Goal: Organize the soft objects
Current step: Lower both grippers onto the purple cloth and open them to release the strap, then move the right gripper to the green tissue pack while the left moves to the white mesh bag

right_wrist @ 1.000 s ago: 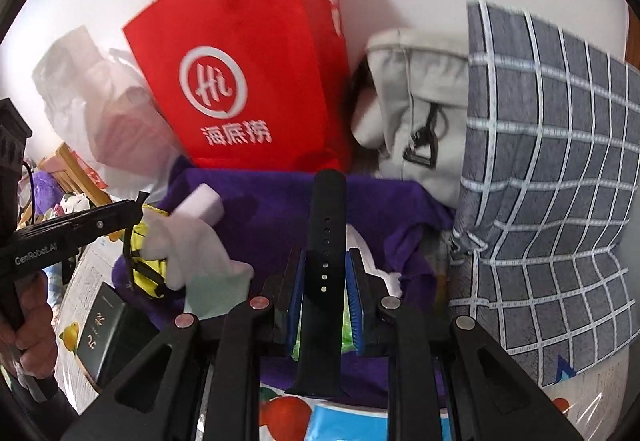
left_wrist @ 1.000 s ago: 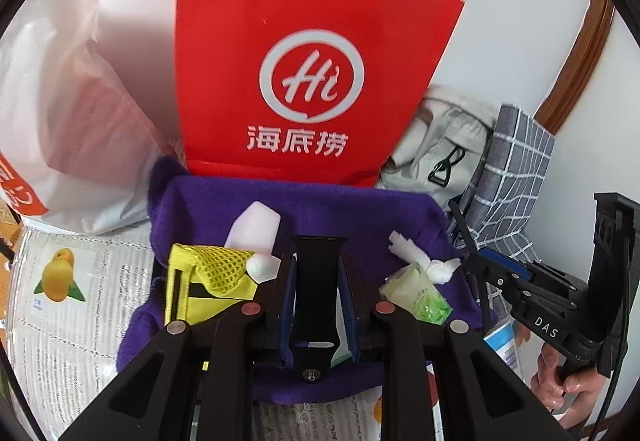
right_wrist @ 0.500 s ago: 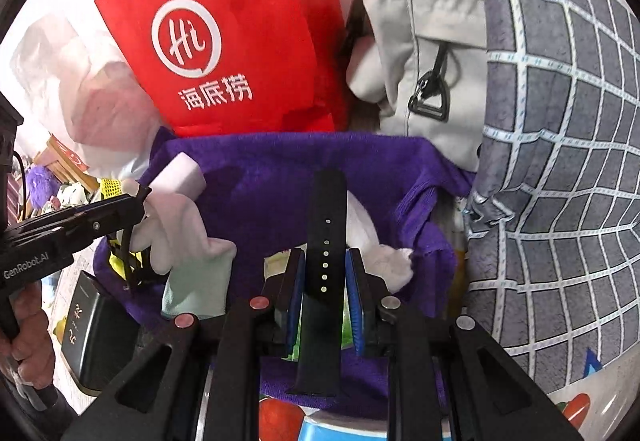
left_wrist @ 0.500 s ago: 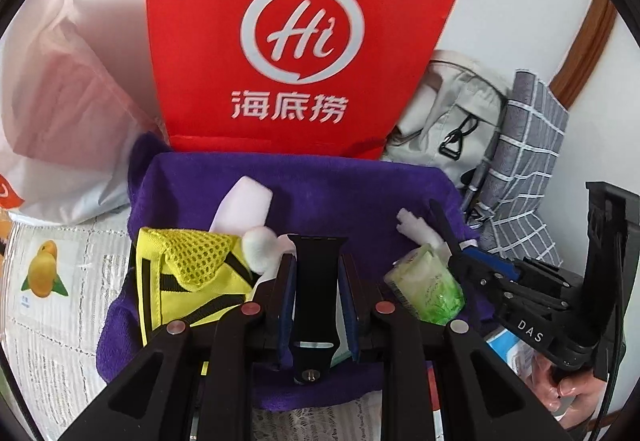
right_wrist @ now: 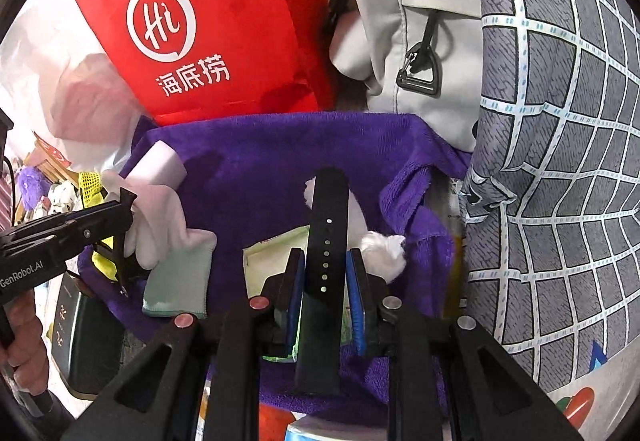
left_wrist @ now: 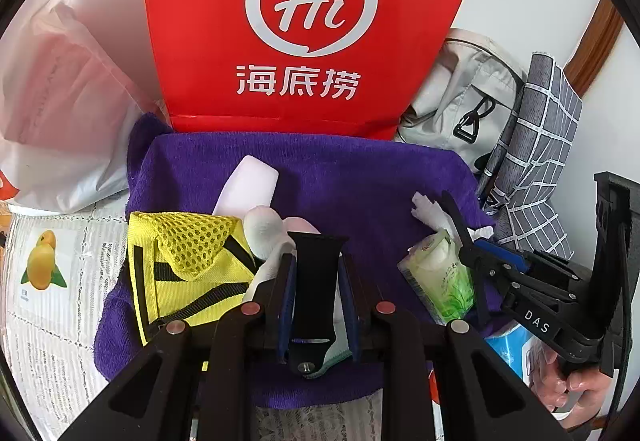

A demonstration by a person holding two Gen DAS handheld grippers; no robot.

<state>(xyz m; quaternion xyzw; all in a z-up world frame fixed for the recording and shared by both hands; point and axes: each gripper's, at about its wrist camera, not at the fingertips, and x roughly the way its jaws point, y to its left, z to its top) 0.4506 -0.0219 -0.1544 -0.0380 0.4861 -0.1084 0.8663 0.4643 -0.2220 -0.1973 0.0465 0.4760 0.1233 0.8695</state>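
A purple towel (left_wrist: 352,177) lies spread on the table; it also shows in the right wrist view (right_wrist: 260,161). On it lie a yellow mesh pouch (left_wrist: 188,269), a white sock with a mint cuff (right_wrist: 176,241), a green wipes pack (left_wrist: 440,273) and a crumpled tissue (right_wrist: 380,245). My left gripper (left_wrist: 316,269) is shut on a short black watch strap (left_wrist: 316,289) above the sock. My right gripper (right_wrist: 326,273) is shut on a long black holed watch strap (right_wrist: 326,237) above the wipes pack.
A red paper bag (left_wrist: 312,21) stands behind the towel. A white plastic bag (left_wrist: 60,113) is at left. A grey backpack (right_wrist: 412,41) and a grey checked cushion (right_wrist: 560,121) stand at right. A dark box (right_wrist: 88,329) sits by the towel's left edge.
Both grippers have moved forward and lower toward the towel, each still shut on its strap. The red bag and backpack loom larger.
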